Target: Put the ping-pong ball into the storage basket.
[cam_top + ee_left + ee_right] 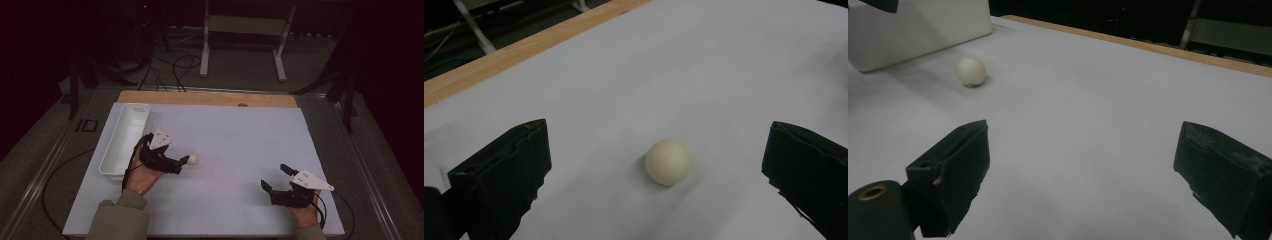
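A small cream ball rests on the white table sheet, left of centre. My left gripper is open, its tips just short of the ball. In the left gripper view the ball lies between the two wide-apart black jaws, touching neither, with my left gripper low over the sheet. My right gripper stands open near the front right with nothing between its jaws. From the right gripper view the ball sits far off at the upper left.
A long white tray lies along the sheet's left side, just behind my left hand; its wall shows beside the ball. A wooden strip borders the far edge. Beyond it, a white stand and cables sit on the floor.
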A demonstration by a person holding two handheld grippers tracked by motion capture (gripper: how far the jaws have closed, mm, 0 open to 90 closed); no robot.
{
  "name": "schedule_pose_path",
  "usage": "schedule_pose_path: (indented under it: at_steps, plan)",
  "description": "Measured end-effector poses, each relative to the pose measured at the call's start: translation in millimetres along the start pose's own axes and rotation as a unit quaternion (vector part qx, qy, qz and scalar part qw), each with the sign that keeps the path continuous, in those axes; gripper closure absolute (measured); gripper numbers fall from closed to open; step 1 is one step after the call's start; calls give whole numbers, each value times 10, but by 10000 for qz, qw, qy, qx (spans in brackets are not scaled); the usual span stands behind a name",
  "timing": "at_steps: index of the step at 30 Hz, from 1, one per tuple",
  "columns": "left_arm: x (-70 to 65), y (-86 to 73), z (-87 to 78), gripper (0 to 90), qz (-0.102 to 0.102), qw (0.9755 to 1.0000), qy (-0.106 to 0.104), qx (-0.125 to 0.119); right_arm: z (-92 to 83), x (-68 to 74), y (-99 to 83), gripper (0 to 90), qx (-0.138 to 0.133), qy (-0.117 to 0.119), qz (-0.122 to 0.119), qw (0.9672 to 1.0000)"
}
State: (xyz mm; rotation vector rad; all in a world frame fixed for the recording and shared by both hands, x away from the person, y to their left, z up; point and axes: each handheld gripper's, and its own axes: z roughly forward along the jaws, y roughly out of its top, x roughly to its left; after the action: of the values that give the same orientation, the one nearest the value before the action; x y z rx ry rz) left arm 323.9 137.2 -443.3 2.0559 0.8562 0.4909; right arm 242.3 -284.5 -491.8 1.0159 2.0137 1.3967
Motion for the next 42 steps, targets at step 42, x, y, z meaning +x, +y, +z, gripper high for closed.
schedule_pose_path:
  at_steps: [42]
  plan:
    - [-88, 71, 361, 0, 119, 9987, -144, 477, -2, 2, 0, 75, 3, -6, -16, 10000]
